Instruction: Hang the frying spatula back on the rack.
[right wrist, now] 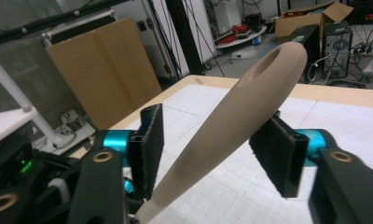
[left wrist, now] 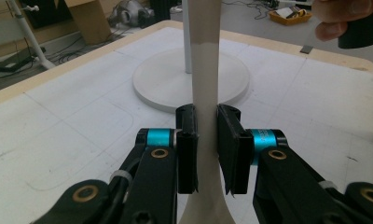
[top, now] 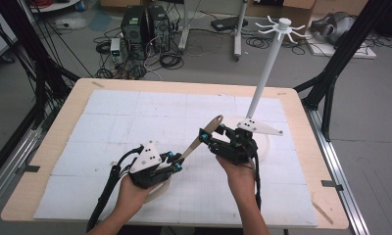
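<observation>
Spanning most of the high view, a wooden table topped with a white gridded mat. Standing toward the far right of the mat, a white hook stand on a round base, its top ringed with curved prongs. Held above the mat in front of that base, between the two hands, a beige wooden utensil, long and slim, with an oval hole near its handle end. Clamped firmly on its narrow shaft, the left gripper, pads pressed flat against both sides. Set apart around the wider handle end, the right gripper, jaws a good way open, one pad just beside the wood and the other standing clear, no grip there as far as can be told. Probably light, stiff and smooth, so liable to pivot or slip in a single narrow pinch. Best taken across the flat faces of the handle, below the hole, leaving the hole free for a prong if hanging is the aim.
</observation>
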`<state>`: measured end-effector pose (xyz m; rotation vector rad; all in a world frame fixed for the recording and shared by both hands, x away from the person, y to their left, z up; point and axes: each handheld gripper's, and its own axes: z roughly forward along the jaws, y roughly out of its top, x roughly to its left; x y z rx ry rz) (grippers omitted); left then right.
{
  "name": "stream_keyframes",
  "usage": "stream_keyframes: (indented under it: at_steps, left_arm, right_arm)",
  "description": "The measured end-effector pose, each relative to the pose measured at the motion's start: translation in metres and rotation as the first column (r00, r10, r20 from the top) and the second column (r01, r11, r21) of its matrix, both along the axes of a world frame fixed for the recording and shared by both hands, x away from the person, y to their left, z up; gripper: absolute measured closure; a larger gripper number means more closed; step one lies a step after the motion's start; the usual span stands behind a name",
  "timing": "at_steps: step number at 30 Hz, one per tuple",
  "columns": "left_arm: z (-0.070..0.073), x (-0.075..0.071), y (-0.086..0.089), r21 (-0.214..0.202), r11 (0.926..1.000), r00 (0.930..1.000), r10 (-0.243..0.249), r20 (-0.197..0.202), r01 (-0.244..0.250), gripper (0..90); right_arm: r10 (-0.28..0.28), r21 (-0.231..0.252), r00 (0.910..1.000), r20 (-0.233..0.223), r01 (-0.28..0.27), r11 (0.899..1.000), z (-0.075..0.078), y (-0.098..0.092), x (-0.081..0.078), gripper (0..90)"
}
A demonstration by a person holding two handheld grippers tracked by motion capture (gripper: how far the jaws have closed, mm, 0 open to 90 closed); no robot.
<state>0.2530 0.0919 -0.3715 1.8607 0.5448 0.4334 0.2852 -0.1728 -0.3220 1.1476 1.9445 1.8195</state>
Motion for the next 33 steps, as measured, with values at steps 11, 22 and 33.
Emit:
stream_keyframes:
  at_steps: [11, 22, 33]
  left_arm:
    - [0.002, -0.003, -0.001, -0.019, 0.9997, 0.9999, -0.013, 0.011, 0.013, 77.7]
    - [0.004, -0.004, -0.003, -0.063, 0.9978, 0.9998, -0.017, 0.014, 0.017, 77.2]
    - [0.011, 0.002, 0.019, -0.135, 0.9885, 0.9972, -0.072, -0.018, 0.069, 65.2]
  right_arm:
    - [0.002, 0.065, 0.9998, 0.022, -0.003, 0.998, 0.003, -0.006, -0.003, 62.8]
    - [0.068, 0.076, 0.9949, 0.075, -0.074, 0.994, 0.019, 0.001, -0.007, 68.5]
    - [0.156, -0.022, 0.9752, 0.157, -0.154, 0.988, 0.042, 0.009, -0.013, 73.3]
